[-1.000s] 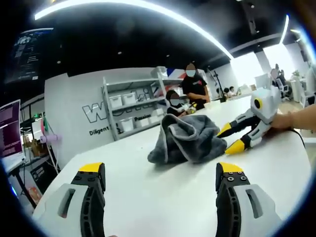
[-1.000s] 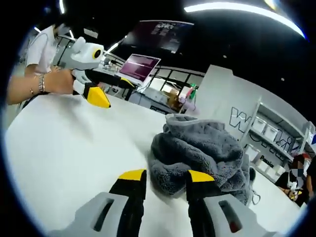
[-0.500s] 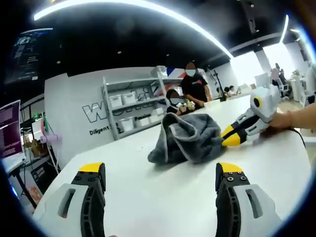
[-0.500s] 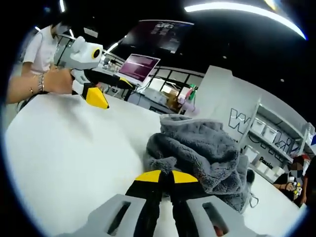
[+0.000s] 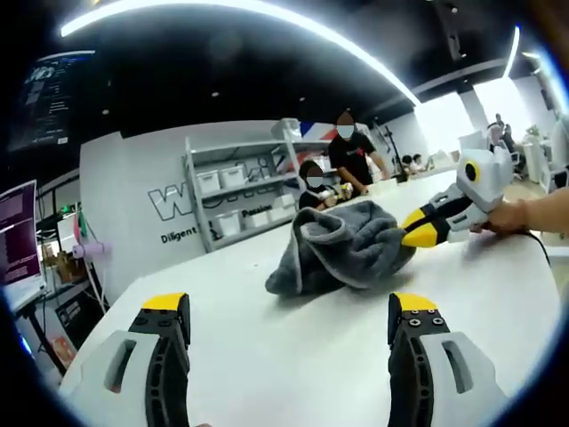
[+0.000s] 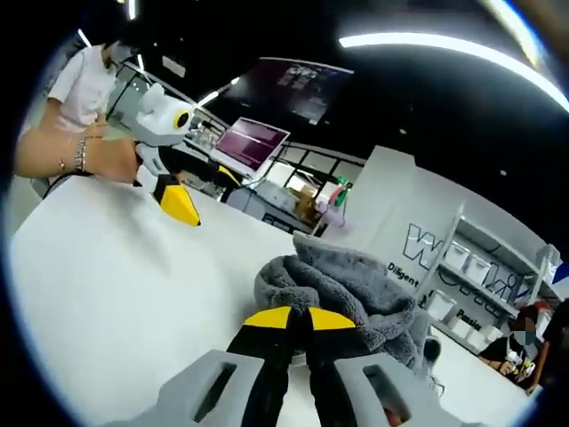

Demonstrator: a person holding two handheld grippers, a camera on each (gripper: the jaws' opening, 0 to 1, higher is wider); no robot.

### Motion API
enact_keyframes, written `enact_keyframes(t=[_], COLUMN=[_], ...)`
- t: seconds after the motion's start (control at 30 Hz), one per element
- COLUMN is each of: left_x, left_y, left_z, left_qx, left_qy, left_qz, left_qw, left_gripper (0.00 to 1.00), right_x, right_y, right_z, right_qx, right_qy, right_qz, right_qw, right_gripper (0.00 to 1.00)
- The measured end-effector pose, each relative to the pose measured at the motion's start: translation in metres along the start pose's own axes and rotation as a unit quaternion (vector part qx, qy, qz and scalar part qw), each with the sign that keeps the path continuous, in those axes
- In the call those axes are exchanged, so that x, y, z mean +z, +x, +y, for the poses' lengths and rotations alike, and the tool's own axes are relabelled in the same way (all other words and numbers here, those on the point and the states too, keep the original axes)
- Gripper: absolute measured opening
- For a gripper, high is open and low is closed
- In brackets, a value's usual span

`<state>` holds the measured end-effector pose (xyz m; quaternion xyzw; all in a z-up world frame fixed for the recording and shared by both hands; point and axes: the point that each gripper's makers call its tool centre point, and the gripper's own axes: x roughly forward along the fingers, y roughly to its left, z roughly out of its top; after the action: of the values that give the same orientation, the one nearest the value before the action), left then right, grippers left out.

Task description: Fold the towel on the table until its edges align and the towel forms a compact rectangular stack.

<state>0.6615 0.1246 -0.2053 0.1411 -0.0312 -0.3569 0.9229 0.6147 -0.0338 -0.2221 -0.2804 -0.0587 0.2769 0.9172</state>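
Note:
A crumpled grey towel [image 5: 340, 250] lies in a heap on the white table [image 5: 293, 347]. In the left gripper view my left gripper [image 5: 289, 325] stands open above bare table, well short of the towel. The right gripper [image 5: 418, 233] comes in from the right there, its yellow tips shut on the towel's right edge. In the right gripper view my right gripper [image 6: 300, 320] is shut on the near edge of the grey towel [image 6: 342, 289], lifting it slightly. The left gripper [image 6: 178, 200] shows at upper left, held by a hand.
White shelves with bins [image 5: 240, 191] and two people [image 5: 342, 160] stand beyond the table's far side. Monitors [image 6: 253, 142] and desks sit behind the table in the right gripper view. A person's hand with a bracelet [image 6: 84, 156] holds the left gripper.
My right gripper went from open to shut on the towel's edge, then rose a little with it. The left gripper has stayed where it was.

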Motion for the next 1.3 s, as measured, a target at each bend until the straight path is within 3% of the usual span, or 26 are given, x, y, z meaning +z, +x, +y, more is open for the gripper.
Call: enact_keyframes(t=[0.1, 0.33, 0.47, 0.73, 0.87, 0.97, 1.13, 1.3], left_x=[-0.001, 0.001, 0.003, 0.01, 0.009, 0.008, 0.009, 0.009], left_y=[0.001, 0.0, 0.0, -0.002, 0.001, 0.002, 0.002, 0.001], left_z=[0.0, 0.0, 0.001, 0.004, 0.0, -0.002, -0.002, -0.001], left_qx=[-0.001, 0.001, 0.002, 0.004, -0.001, -0.005, -0.006, -0.004], left_qy=[0.003, 0.001, 0.001, -0.008, -0.001, 0.005, 0.007, 0.004], left_qz=[0.002, -0.001, -0.005, -0.021, -0.016, -0.012, -0.013, -0.015], left_qw=[1.0, 1.0, 1.0, 0.9997, 0.9999, 0.9999, 0.9999, 0.9999], left_gripper=[0.9, 0.9, 0.9, 0.9, 0.9, 0.9, 0.9, 0.9], right_x=[0.004, 0.018, 0.023, 0.018, 0.031, 0.048, 0.074, 0.104], right_y=[0.0, -0.003, 0.005, 0.02, 0.02, 0.028, 0.014, 0.001], right_z=[-0.001, -0.006, 0.007, -0.001, -0.011, -0.04, -0.059, -0.069], right_qx=[-0.006, -0.025, -0.018, -0.015, -0.01, -0.025, -0.05, -0.062], right_qy=[-0.03, -0.054, -0.129, -0.177, -0.206, -0.206, -0.2, -0.24], right_qz=[-0.001, -0.022, -0.013, 0.013, 0.025, 0.026, 0.024, 0.025], right_qw=[0.9995, 0.998, 0.9914, 0.984, 0.9782, 0.9778, 0.9782, 0.9685], right_gripper=[0.01, 0.01, 0.01, 0.01, 0.01, 0.01, 0.01, 0.01])
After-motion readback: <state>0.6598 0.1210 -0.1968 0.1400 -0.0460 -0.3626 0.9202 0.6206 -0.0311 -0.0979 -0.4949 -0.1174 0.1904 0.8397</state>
